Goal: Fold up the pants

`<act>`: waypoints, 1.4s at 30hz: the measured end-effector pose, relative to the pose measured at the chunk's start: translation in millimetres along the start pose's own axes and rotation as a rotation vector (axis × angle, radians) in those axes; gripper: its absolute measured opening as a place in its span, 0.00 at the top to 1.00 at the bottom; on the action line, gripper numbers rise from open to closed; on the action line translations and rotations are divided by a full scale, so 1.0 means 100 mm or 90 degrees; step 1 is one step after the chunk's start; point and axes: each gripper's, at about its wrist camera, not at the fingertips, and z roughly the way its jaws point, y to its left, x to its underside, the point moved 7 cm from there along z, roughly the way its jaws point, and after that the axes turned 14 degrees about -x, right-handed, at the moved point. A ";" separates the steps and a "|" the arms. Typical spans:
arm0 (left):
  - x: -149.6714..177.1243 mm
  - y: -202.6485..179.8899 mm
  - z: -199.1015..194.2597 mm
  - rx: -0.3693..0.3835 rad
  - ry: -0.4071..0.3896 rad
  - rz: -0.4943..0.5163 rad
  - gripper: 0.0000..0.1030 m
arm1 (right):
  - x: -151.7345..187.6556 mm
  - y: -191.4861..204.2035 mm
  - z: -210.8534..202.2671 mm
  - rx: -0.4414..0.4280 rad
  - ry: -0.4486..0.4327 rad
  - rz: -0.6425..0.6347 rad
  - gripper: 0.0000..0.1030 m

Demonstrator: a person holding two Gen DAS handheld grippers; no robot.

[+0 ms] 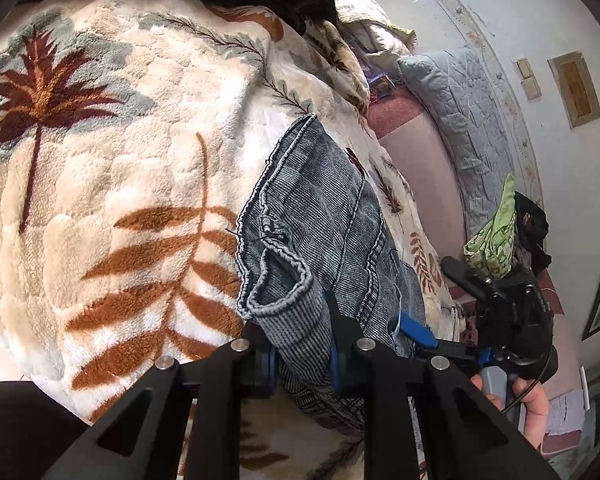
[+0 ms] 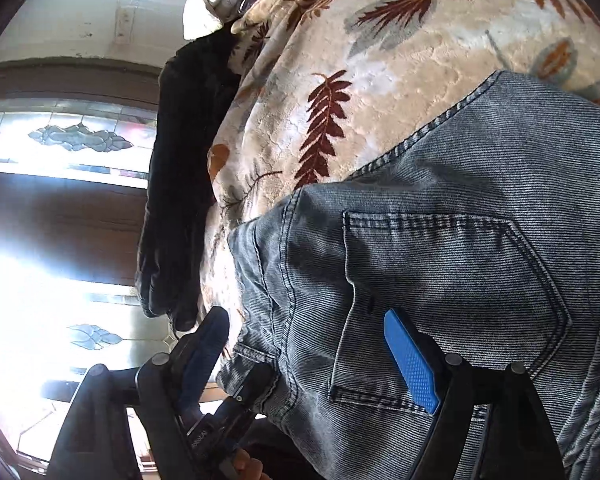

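One pair of jeans [image 1: 320, 216] on one leaf-print blanket [image 1: 120, 160], left gripper [image 1: 300, 356] fingers pinching denim, right gripper [image 2: 320, 356] fingers spread.

Left gripper [image 1: 302, 354]: angled downward, jaws drawn close and clamped on a bunched fold of the jeans [image 1: 320, 232].
Right gripper [image 2: 312, 356]: angled downward, jaws spread wide; blue-padded finger [image 2: 410, 360] lies on the denim by the back pocket, the other finger off the fabric's edge.
Hand [image 1: 532, 404]: bare fingers wrapped around the right gripper's handle, seen from the left wrist.
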 end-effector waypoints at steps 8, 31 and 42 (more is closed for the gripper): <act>0.02 0.02 0.01 -0.006 0.000 -0.001 0.81 | -0.23 0.50 0.19 -0.006 0.007 -0.065 0.19; 0.02 -0.07 0.03 -0.041 -0.030 0.025 0.81 | -0.69 0.21 0.14 0.022 -0.089 -0.068 0.21; 0.01 -0.11 0.02 -0.062 -0.051 0.047 0.81 | -0.54 0.09 -0.35 -0.014 -0.115 -0.055 0.17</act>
